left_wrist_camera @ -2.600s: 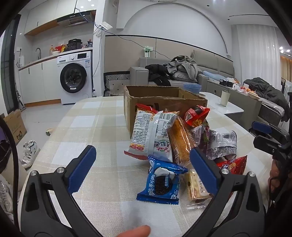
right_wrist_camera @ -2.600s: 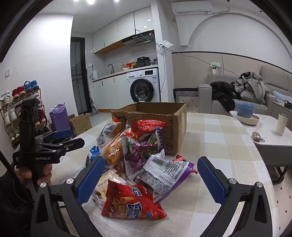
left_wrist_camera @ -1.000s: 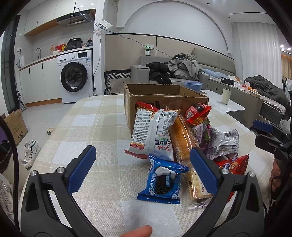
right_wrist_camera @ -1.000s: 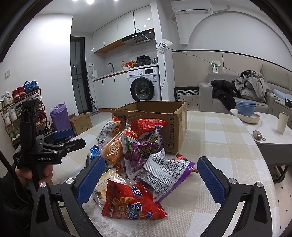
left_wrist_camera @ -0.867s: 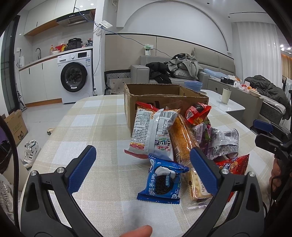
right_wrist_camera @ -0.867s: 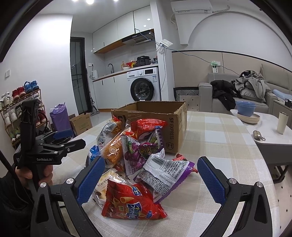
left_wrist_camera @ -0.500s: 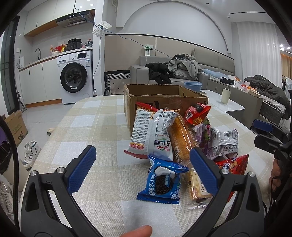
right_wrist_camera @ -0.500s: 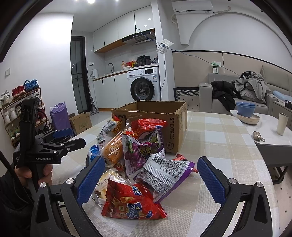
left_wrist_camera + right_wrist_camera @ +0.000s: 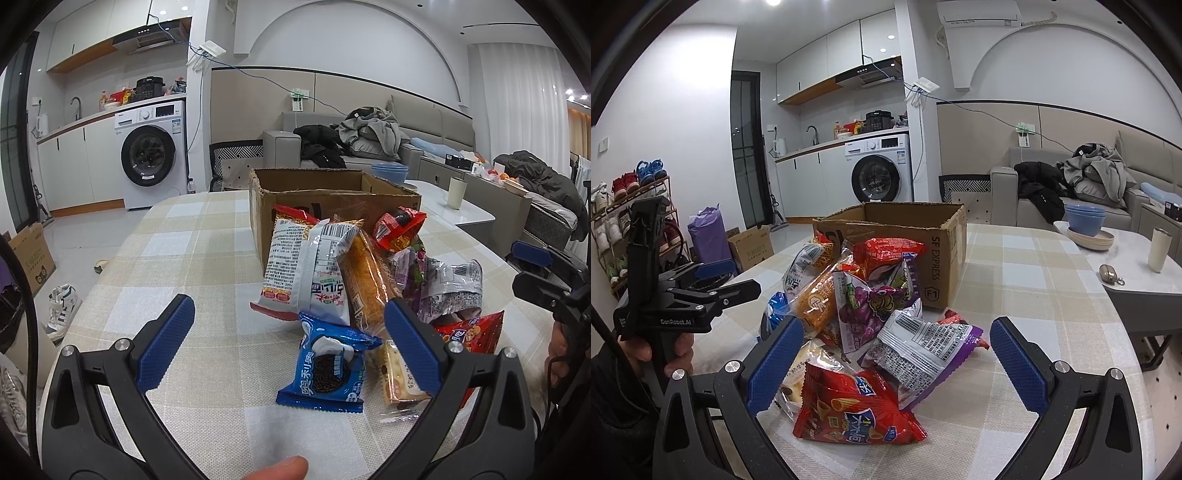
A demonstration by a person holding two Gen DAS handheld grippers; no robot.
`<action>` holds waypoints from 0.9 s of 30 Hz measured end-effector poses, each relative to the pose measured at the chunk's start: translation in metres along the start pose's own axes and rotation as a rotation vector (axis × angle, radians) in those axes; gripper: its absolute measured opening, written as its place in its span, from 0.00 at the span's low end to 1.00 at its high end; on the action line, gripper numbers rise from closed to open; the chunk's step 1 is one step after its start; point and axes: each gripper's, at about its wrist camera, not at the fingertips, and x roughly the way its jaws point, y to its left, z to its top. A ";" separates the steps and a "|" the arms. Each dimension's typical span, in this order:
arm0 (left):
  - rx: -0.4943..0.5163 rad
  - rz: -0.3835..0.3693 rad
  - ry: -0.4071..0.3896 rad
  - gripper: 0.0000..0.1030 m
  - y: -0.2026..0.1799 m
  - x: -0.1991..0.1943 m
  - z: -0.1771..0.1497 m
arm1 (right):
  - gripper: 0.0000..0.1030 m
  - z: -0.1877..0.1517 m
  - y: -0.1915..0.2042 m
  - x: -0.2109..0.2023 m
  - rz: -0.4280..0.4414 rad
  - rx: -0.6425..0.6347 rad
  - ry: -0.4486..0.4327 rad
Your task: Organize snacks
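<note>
Above the snack pile (image 9: 354,295), both tongs (image 9: 288,343) (image 9: 895,365) hover level, spread wide, empty.

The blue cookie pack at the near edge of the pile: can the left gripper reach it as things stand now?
Probably yes. The left gripper is open, and the blue cookie pack lies in front of it on the table with nothing on top; only the cracker pack touches its side.

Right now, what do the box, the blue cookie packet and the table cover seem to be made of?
The box looks like brown corrugated cardboard, matte, with frayed top edges and printed lettering on one side. The blue cookie packet looks like thin glossy plastic film: it shines and has crimped, zigzag ends. The table cover seems to be woven cloth with a beige check pattern and no shine, though coated fabric cannot be ruled out.
</note>
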 end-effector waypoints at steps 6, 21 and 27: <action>0.006 -0.008 0.002 0.99 -0.002 0.003 -0.001 | 1.00 0.002 0.001 0.003 -0.028 0.005 0.018; 0.033 -0.035 -0.006 0.99 -0.007 -0.002 0.000 | 1.00 0.000 0.000 0.008 -0.027 0.037 0.116; 0.015 -0.031 0.011 0.99 -0.004 -0.001 0.001 | 1.00 -0.003 0.003 0.015 -0.043 0.036 0.160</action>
